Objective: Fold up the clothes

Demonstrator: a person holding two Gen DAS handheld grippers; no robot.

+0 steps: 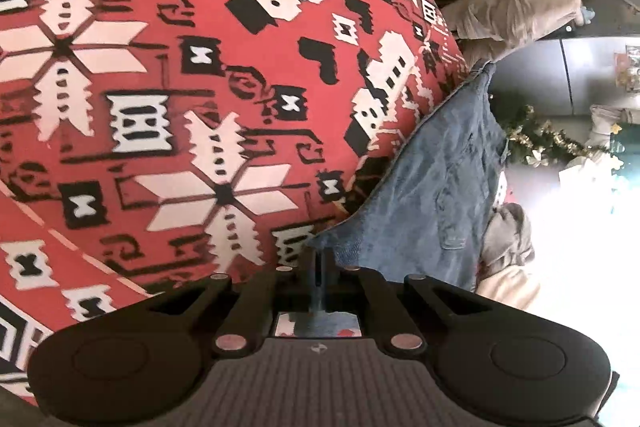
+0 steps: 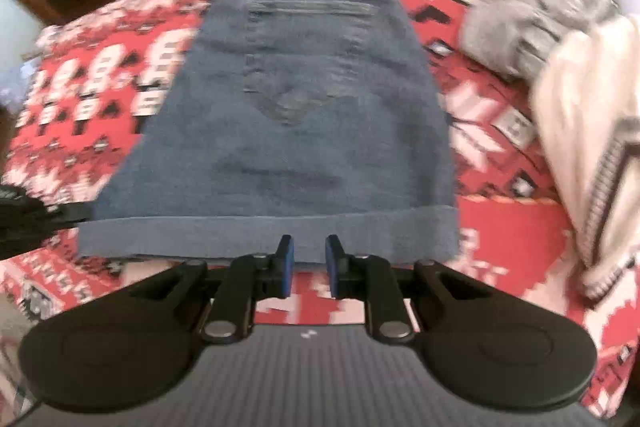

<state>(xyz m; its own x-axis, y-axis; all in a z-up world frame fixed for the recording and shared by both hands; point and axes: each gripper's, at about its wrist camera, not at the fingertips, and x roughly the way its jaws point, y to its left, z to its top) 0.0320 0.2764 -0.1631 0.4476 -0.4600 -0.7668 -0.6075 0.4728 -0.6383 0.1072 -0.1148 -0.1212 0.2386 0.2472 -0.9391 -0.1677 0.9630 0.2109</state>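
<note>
Blue denim shorts (image 2: 296, 99) lie flat on red, white & black patterned cloth (image 2: 508, 227). Left tongs (image 1: 319, 267) clamped on a denim corner, lifting it. Right tongs (image 2: 309, 259) open, just beside cuffed hem. Grey garment (image 2: 528, 19) & cream knit (image 2: 588, 131) nearby.

A red patterned cloth (image 2: 516, 227) covers the surface; tinsel-trimmed greenery (image 1: 536, 141) stands beyond.

One pair of denim shorts (image 2: 296, 99), one grey garment (image 2: 532, 19) and one cream knit (image 2: 588, 155) near the right edge of one red patterned cloth (image 2: 508, 227). Two grippers: left (image 1: 319, 267), right (image 2: 309, 261).
</note>
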